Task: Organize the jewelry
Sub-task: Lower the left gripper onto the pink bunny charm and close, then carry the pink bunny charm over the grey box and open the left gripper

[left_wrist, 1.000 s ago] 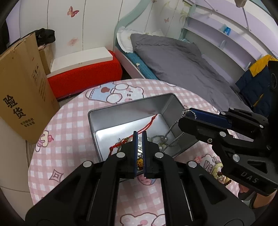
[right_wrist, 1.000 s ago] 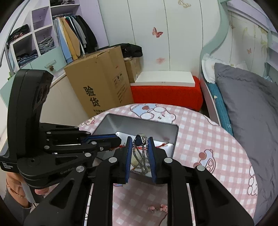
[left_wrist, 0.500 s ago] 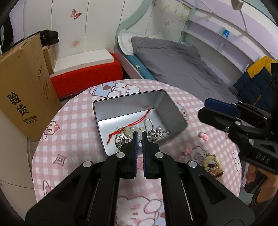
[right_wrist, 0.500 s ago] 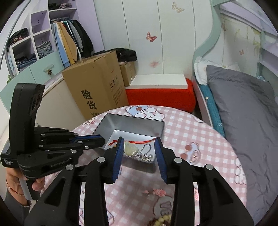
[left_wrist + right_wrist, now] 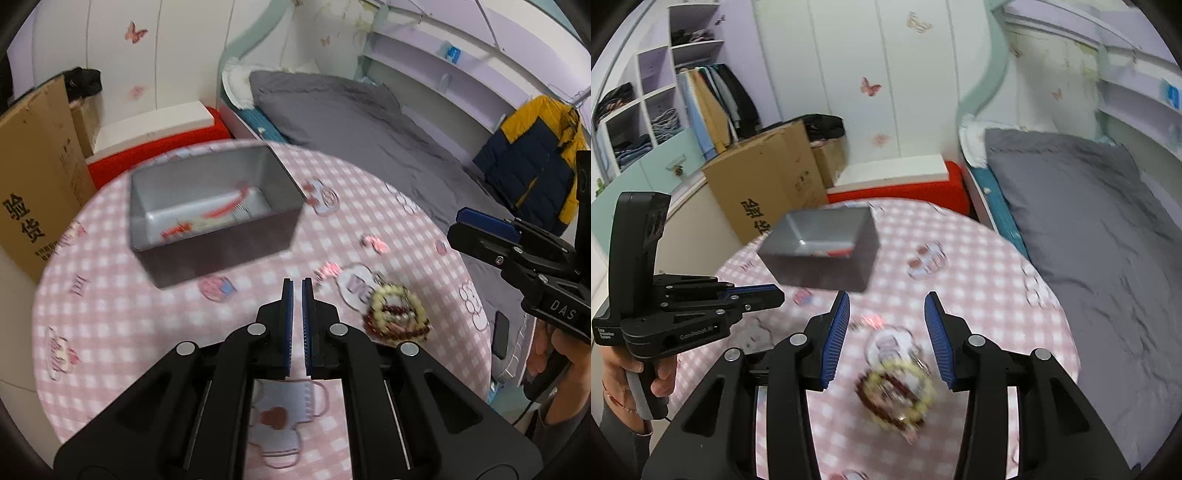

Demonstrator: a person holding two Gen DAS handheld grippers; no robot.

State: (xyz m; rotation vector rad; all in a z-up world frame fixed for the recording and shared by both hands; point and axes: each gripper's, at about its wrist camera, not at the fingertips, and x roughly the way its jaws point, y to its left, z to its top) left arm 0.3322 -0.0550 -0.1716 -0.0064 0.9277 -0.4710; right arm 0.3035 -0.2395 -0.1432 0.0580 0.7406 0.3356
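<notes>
A grey metal tin (image 5: 214, 218) (image 5: 823, 247) stands at the far side of the round pink checked table (image 5: 110, 317). A red cord and silver chains (image 5: 207, 218) lie inside it. Beaded bracelets, cream and dark red (image 5: 397, 317) (image 5: 897, 387), are heaped on the cloth nearer me. My left gripper (image 5: 297, 288) is shut with nothing in it, just left of the beads. My right gripper (image 5: 886, 314) hangs above the beads, its jaws opening and holding nothing. It also shows at the right edge of the left wrist view (image 5: 480, 229).
Small pink trinkets (image 5: 373, 242) (image 5: 873, 319) lie on the cloth between tin and beads. A cardboard box (image 5: 768, 184) and a red bench (image 5: 905, 188) stand beyond the table, a bed with grey bedding (image 5: 1089, 229) to the right.
Both grippers have pulled back from the tin toward the near side of the table. The right gripper let the silver chain drop into the tin and its jaws have spread.
</notes>
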